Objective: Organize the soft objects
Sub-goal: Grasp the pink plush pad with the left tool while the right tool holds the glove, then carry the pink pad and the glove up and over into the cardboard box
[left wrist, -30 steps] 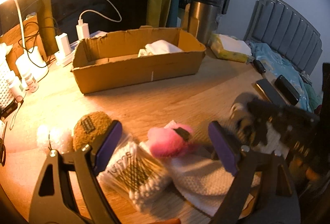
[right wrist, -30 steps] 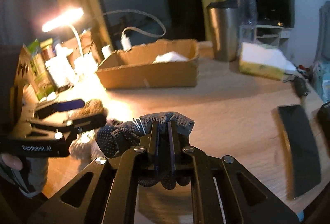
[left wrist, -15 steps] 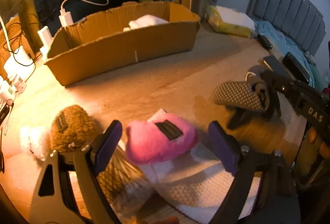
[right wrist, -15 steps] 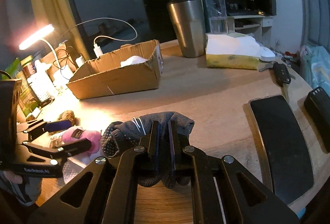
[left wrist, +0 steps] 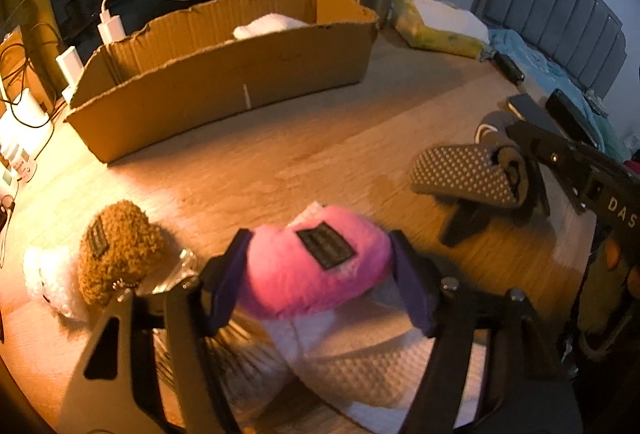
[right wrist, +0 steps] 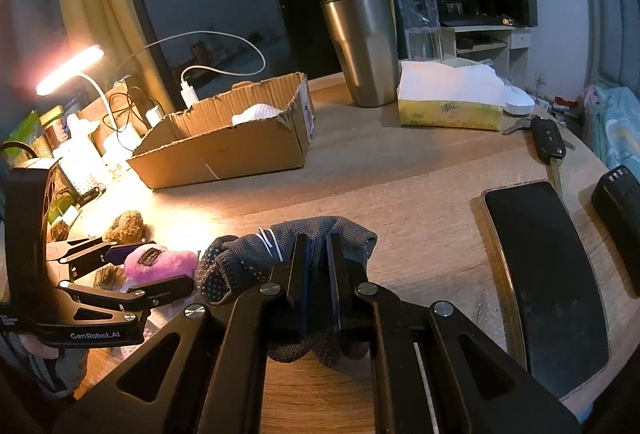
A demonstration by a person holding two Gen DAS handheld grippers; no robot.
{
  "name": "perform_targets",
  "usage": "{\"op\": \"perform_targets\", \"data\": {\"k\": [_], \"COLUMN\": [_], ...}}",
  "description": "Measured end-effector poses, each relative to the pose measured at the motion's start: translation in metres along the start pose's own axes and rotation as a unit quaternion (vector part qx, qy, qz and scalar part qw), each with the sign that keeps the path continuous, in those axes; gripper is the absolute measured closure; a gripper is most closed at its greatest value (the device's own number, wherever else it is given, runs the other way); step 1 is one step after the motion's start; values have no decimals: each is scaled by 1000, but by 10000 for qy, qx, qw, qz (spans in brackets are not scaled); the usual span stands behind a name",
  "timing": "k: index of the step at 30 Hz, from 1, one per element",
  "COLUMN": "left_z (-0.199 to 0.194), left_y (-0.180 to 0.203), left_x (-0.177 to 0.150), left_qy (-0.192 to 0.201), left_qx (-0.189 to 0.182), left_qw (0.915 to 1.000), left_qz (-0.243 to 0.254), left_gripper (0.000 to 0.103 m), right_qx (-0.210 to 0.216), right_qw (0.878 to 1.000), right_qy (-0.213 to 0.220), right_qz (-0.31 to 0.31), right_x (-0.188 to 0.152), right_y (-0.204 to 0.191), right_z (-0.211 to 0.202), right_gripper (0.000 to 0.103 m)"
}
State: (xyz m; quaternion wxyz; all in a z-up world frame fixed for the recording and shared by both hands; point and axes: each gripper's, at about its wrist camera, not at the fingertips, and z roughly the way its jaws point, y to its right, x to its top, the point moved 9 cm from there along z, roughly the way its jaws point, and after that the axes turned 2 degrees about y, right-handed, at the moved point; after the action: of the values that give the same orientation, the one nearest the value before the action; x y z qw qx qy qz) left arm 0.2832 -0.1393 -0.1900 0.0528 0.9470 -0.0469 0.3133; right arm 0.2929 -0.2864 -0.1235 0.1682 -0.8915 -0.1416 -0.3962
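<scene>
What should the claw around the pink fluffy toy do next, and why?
Probably finish squeezing, then lift. The left gripper is closing with the pink plush between its fingers, and the cardboard box across the table already holds a white soft item, so the plush likely goes there.

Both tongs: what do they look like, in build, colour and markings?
Both are black, angular frames with triangular cut-outs and silver pivot bolts. The left tongs carry purple pads on their fingers and white "GenRobot.AI" lettering in the right wrist view. The right tongs show "DAS" in the left wrist view. No cables visible.

The pink plush [left wrist: 316, 274] covers part of the white cloth [left wrist: 360, 366].
</scene>
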Motion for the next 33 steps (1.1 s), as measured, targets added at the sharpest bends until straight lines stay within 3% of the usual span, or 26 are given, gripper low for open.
{"op": "perform_targets", "data": {"k": [19,33], "left_z": [-65,-113], "left_y": [-19,-77], "left_x": [45,90], "left_qy": [856,1742], "left_qx": [-248,-192], "left_qw": [9960,9845], "left_qz": [18,-76], "left_gripper": [34,34], "right_qx": [-13,-12], "right_qw": [9989,9960], "right_qy": [411,670], "right_qz": [-204,-591], "right_x": [40,88], "right_y": [-35,-86], "right_z": [-16,-7], "right_gripper": [94,94]}}
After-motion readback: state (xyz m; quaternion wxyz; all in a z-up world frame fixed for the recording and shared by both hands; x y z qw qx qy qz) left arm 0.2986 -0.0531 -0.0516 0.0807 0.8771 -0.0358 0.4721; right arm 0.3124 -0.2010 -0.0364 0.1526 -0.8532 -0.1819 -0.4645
